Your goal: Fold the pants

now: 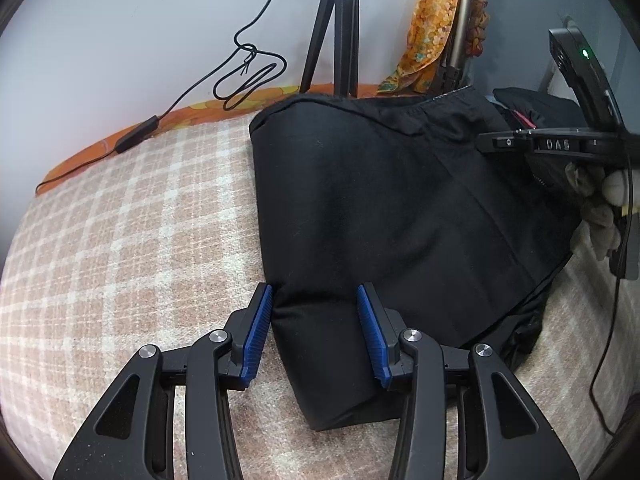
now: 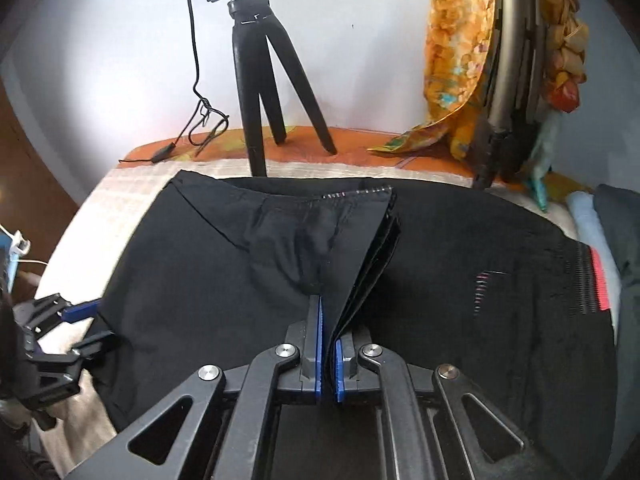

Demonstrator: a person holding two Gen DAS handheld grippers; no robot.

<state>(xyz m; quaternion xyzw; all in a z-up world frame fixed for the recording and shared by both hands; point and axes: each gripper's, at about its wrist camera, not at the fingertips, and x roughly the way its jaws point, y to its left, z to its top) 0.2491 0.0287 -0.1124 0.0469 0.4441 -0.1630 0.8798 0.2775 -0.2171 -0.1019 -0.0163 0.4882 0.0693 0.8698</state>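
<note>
Checked blanket (image 1: 120,220) covers bed; tripod (image 2: 264,80) at far edge by wall. Black pants (image 1: 400,208) folded, mid-bed. Left gripper (image 1: 316,332) jaws half-wide, straddling pants' near corner. Right gripper (image 2: 328,344) jaws clamped on folded pants edge.

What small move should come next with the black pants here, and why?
Probably carry the pinched layers across with the right tool. It is shut on a raised edge of the black fabric pants, while the left tool straddles the folded corner on the checked beige blanket, so the fold looks ready to lay over.
</note>
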